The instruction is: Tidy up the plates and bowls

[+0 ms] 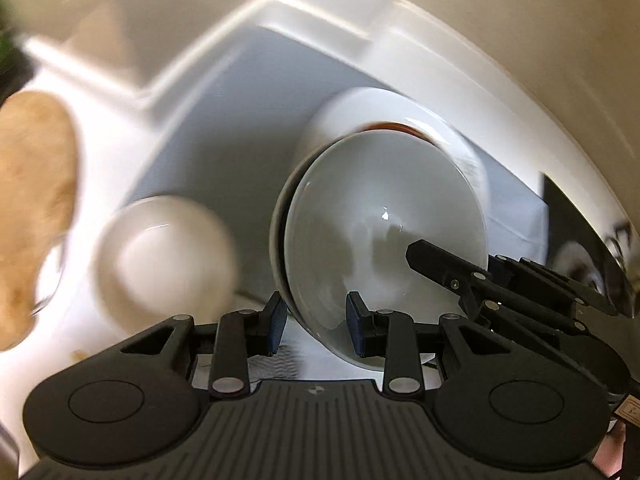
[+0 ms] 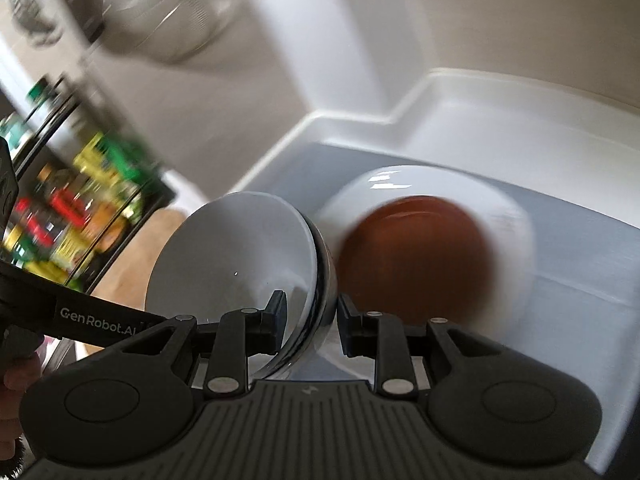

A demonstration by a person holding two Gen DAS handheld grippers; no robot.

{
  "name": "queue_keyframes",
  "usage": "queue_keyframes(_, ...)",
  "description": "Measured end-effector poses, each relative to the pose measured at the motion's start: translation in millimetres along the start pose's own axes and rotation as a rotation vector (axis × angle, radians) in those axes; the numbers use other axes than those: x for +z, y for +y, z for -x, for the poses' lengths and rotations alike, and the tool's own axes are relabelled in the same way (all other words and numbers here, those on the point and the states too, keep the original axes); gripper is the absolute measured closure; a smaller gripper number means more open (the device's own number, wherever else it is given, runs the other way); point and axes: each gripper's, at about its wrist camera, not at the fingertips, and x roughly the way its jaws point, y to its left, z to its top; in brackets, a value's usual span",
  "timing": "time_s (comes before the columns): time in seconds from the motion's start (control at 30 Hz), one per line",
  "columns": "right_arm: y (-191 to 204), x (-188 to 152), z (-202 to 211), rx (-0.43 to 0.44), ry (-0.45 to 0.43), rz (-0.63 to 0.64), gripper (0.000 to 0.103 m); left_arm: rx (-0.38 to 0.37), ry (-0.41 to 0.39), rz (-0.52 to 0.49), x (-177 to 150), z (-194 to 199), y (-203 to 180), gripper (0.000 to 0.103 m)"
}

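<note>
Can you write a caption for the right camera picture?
Right gripper pinches a white bowl beside the brown plate.

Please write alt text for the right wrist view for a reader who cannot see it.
The right tongs grip the rim of a tilted white bowl, held above a grey mat in a white tray. Just beyond it a brown bowl sits on a white plate, both motion-blurred. A blurred shelf of colourful jars stands at left.

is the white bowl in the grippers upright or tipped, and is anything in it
Tipped on edge and empty. The white bowl faces its bare glossy inside to the left wrist camera, with the left gripper and right gripper each pinching its rim.
</note>
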Motion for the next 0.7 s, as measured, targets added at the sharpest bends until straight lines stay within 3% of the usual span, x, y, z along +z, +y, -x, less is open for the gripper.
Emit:
queue_keyframes(0.27,79.6,22.9,-37.9,0.075,0.041,0.111,0.074,0.016,-0.029,0.122,10.8,33.8,82.9,0.068)
queue_keyframes(0.4,109.9,35.3,-45.0,0.100,0.043,0.165,0.073,0.012,-0.044,0.140,16.4,52.8,103.8,0.068)
queue_keyframes(0.53,124.4,40.8,-52.4,0.109,0.056,0.181,0.073,-0.002,-0.042,0.152,16.8,57.3,121.2,0.068)
queue_keyframes(0.7,122.3,26.3,-69.3,0.102,0.112,0.184,0.072,0.001,-0.006,0.196,8.5,30.0,134.3,0.069)
